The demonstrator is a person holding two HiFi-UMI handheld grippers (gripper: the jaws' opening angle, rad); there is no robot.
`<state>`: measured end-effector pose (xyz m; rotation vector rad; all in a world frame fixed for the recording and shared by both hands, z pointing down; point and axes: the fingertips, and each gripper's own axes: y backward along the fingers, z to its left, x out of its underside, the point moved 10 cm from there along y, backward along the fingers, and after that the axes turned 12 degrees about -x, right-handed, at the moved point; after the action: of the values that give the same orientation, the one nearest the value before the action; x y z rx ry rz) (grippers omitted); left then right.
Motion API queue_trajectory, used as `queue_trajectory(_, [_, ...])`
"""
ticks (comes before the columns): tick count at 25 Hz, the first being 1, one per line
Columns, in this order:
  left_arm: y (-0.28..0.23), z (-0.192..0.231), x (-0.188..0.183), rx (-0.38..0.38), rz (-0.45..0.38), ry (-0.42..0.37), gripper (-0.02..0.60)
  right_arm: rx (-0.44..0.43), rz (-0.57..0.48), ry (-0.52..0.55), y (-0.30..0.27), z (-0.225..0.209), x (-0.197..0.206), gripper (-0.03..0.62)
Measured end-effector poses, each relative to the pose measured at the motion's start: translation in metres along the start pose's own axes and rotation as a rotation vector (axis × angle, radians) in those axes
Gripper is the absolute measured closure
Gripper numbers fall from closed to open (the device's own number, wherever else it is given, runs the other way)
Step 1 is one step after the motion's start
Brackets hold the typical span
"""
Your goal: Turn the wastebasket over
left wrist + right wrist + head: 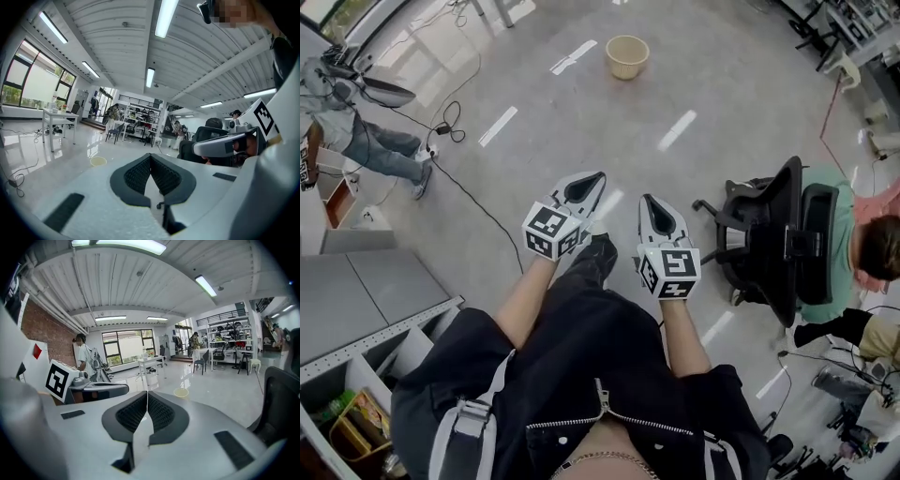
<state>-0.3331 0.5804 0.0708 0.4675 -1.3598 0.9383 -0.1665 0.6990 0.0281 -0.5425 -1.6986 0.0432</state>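
The left gripper [589, 186] was held with its jaws brought fully together. In the left gripper view the ribbed pads [136, 176] were seen to meet, with nothing caught between them. The right gripper [652, 208] was held the same way, its pads [131, 414] closed on nothing. Both were carried side by side in front of the person's body and pointed forward, only a little below level. This posture was judged to suit walking rather than handling: with nothing yet within reach, no reason for parted jaws could be seen.

The wastebasket [627, 56] was found well ahead of both grippers. It stood upright on the bare floor [722, 75] with its open mouth upward, and it was touched by nothing. It appeared small in each gripper view, left of the left gripper's jaws [98, 161] and right of the right gripper's [181, 392], so it was taken to lie between the two lines of aim. The step in hand was therefore judged to be the approach, with the turning over not yet begun.

An office chair [769, 234] stood to the right, with a seated person [867, 248] beyond it. A cable [473, 202] lay across the floor to the left. The way to the basket between them was judged open.
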Motion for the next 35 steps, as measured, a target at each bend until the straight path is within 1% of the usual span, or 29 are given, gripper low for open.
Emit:
queue_trajectory(5, [-0.043,0.018,-0.019,0.002,-0.011,-0.002,0.578,-0.006,0.002,0.011,-0.033,-0.030,-0.024,0.582])
queue_trajectory(10, [-0.079,0.041,-0.036,0.013,-0.022,0.002,0.578,-0.003,0.022,0.022,-0.066,-0.050,-0.046,0.582])
queue_trajectory(15, [-0.115,0.059,-0.048,0.015,-0.038,0.043,0.578,0.003,0.052,0.045,-0.096,-0.075,-0.070,0.582])
queue_trajectory(17, [-0.130,0.065,-0.050,0.020,-0.037,0.045,0.577,0.004,0.057,0.053,-0.107,-0.085,-0.078,0.582])
queue_trajectory(24, [-0.155,0.082,-0.049,0.042,-0.013,0.029,0.578,0.020,0.058,0.051,-0.133,-0.103,-0.081,0.582])
queue_trajectory(30, [-0.168,0.085,-0.055,0.048,0.001,0.030,0.578,0.048,0.034,0.047,-0.135,-0.117,-0.089,0.582])
queue_trajectory(35, [-0.192,0.083,-0.058,0.043,0.011,0.037,0.578,0.024,0.051,0.040,-0.144,-0.138,-0.094,0.582])
